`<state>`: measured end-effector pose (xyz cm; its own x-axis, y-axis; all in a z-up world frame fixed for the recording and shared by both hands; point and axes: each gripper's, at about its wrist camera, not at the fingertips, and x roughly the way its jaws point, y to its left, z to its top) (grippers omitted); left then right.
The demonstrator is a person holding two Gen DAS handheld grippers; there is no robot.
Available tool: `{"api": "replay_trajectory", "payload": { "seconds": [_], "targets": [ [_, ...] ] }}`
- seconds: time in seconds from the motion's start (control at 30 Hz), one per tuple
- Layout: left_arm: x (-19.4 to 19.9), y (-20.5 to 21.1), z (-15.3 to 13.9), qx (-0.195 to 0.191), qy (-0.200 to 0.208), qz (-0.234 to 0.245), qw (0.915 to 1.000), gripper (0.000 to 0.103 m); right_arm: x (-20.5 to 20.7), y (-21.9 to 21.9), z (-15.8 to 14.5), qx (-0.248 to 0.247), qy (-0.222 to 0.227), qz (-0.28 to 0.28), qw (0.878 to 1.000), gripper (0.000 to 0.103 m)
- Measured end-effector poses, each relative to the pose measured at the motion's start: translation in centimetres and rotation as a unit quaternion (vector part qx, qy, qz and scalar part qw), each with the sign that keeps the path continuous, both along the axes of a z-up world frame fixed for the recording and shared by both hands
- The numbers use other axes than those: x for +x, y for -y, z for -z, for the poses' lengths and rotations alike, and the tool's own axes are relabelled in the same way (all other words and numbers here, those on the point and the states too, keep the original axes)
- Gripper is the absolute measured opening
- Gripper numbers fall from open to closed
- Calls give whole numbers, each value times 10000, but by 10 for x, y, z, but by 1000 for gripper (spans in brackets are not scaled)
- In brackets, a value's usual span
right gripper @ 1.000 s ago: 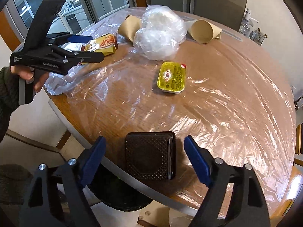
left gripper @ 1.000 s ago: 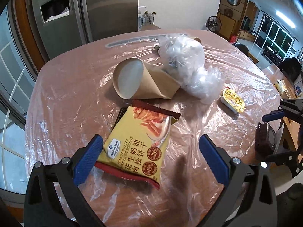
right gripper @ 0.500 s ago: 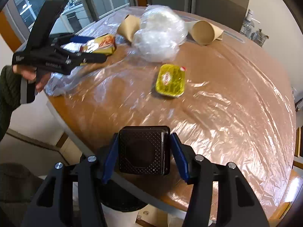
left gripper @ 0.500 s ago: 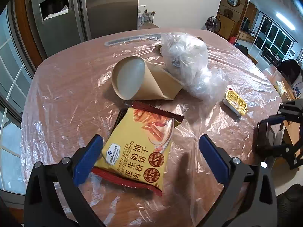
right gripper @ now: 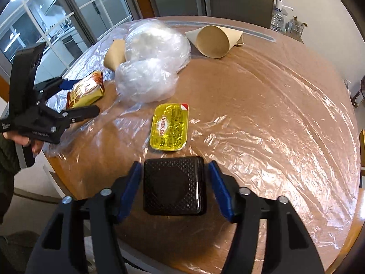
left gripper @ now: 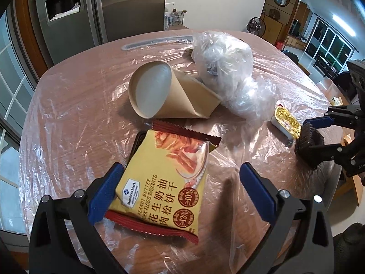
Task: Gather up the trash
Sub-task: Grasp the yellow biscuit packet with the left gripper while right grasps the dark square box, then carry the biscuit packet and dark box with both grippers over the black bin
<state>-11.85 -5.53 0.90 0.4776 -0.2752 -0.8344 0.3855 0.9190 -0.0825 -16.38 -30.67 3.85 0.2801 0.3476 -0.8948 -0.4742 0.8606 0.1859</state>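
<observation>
My left gripper (left gripper: pixel 180 171) is open and hovers over a yellow biscuit packet (left gripper: pixel 164 182) that lies flat between its fingers. Behind the packet lie a brown paper cone (left gripper: pixel 164 93), a crumpled clear plastic bag (left gripper: pixel 228 77) and a yellow butter portion (left gripper: pixel 286 123). My right gripper (right gripper: pixel 174 166) has a black square plastic tray (right gripper: pixel 174 187) between its fingers; its jaws are opening and a thin gap shows at the right pad. The tray rests on the table just short of the butter portion (right gripper: pixel 170 126).
The round wooden table (right gripper: pixel 285 118) is covered in wrinkled clear film. A second paper cone (right gripper: pixel 213 41) lies at the far side. A steel fridge (left gripper: pixel 127 6) stands behind the table, with water bottles (right gripper: pixel 277 11) beside it. The table's near edge runs under my right gripper.
My right gripper closed on the black tray at the table edge, carried it inward towards the butter portion, and its jaws have since parted. My left gripper has hardly moved.
</observation>
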Motion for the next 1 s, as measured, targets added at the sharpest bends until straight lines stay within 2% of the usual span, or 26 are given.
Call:
{"api": "replay_trajectory", "payload": {
  "seconds": [0.17, 0.53, 0.63, 0.8, 0.87, 0.93, 1.0],
  "targets": [
    [1, 4, 1, 151, 22, 59, 9999, 101, -6, -2, 3, -57, 112, 25, 9999, 79],
    [-2, 1, 1, 223, 73, 45, 9997, 101, -17, 13, 5, 189, 197, 117, 9996, 80],
    [-2, -2, 1, 226, 78, 15, 9997, 90, -18, 14, 5, 167, 211, 78, 9996, 78],
    [-3, -4, -1, 256, 80, 25, 9996, 79, -27, 9, 2, 61, 272, -18, 9996, 68],
    [-3, -4, -1, 304, 107, 10, 9995, 68, -30, 9, 2, -4, 357, 6, 9994, 52],
    [-4, -4, -3, 309, 130, -36, 9994, 58, -29, 10, 1, -24, 400, 61, 9992, 51],
    [-4, -5, -4, 186, 71, -31, 9998, 57, -28, 11, 1, 50, 376, 83, 9992, 51]
  ]
}}
